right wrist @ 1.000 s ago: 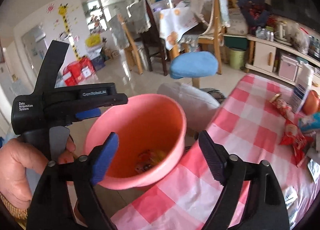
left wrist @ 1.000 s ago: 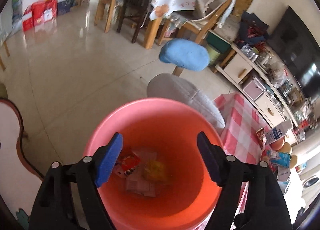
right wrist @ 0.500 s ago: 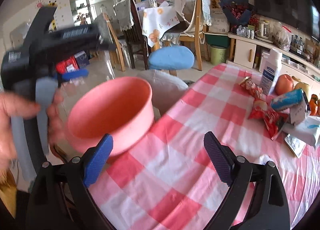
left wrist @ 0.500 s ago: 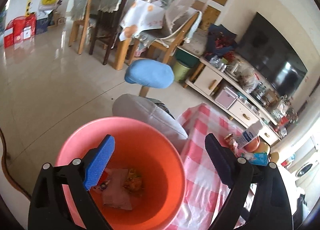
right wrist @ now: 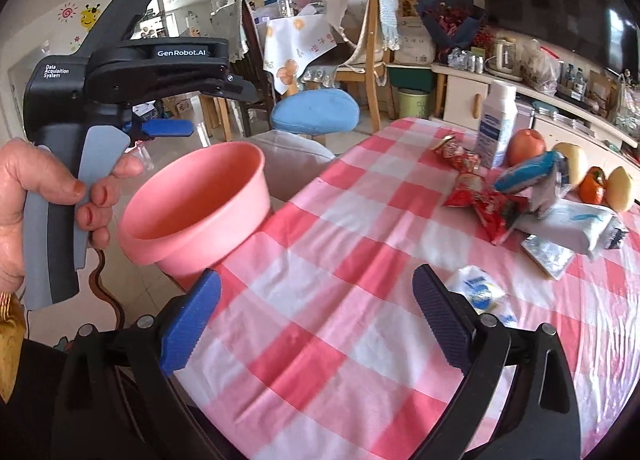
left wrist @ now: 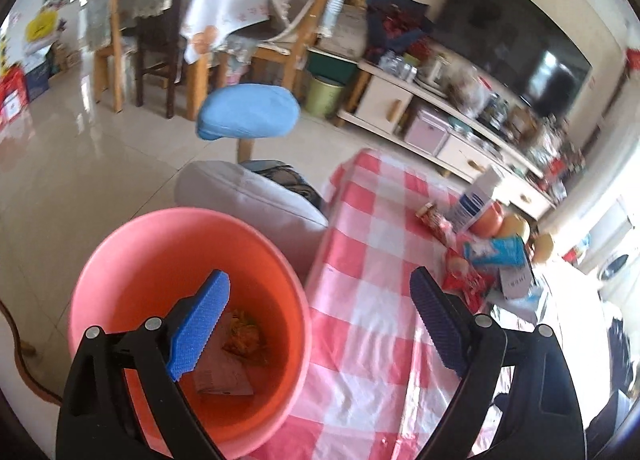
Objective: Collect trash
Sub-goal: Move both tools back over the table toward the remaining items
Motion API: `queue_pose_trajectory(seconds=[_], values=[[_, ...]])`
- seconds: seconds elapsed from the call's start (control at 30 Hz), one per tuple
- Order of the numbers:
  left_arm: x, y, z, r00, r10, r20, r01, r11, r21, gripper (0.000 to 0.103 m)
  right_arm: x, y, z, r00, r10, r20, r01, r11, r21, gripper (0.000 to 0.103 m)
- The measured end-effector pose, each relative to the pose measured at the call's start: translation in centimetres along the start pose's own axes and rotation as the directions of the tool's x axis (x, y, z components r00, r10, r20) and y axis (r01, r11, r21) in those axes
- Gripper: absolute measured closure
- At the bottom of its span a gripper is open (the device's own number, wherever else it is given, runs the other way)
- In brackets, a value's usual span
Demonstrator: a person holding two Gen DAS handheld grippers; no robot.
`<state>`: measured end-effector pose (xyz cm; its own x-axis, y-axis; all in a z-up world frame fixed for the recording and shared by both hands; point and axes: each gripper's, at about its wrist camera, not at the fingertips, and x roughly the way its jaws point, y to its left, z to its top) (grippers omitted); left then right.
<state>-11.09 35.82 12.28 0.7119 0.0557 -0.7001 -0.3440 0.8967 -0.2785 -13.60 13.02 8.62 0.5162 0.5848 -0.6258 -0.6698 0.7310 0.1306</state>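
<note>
Both grippers' fingers (left wrist: pixel 198 322) (right wrist: pixel 191 326) just spread, empty; left gripper (right wrist: pixel 168 128) reads "GenRobot.AI".

"GenRobot.AI", "Data Acquisition System" on left tongs (right wrist: pixel 168 128)

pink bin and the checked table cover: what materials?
Pink bin: looks like moulded plastic, matte to satin, smooth one-piece wall with a rolled rim. Checked table cover: probably thin plastic or vinyl sheet, glossy, with shiny wrinkles and glare; coated cloth is possible.

A blue stool (right wrist: pixel 315 113) stands beyond the checked surface (right wrist: pixel 360 300); fruit (right wrist: pixel 526 147) and a white bottle (right wrist: pixel 496 124) rest on it.
</note>
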Motion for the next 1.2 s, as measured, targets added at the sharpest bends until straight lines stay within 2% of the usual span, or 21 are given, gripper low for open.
queue_pose_trajectory(seconds=[0.3,0.47,0.8,1.2], values=[[0.7,-4.0,-0.3,0.997,-0.048,-0.053,0.051,0.998,0.046,0.012,-2.4,-3.2,-0.9,0.999,-0.025,0.022,0.024,0.999,0.047,0.006],[1.4,-5.4,-0.4,0.993,-0.079,-0.092,0.081,0.997,0.017,0.012,-3.5,-4.5,-1.1,0.999,-0.034,0.039,0.032,0.997,0.064,0.006],[2.5,-9.7,-1.1,0.992,-0.050,-0.117,0.061,0.993,0.097,0.012,-5.4,-7.6,-1.5,0.997,-0.044,0.057,0.037,0.993,0.115,0.006],[3.4,-14.9,-2.2,0.988,-0.045,-0.146,0.073,0.979,0.190,0.012,-7.3,-12.7,-2.5,0.994,-0.081,0.070,0.063,0.973,0.221,0.006]])
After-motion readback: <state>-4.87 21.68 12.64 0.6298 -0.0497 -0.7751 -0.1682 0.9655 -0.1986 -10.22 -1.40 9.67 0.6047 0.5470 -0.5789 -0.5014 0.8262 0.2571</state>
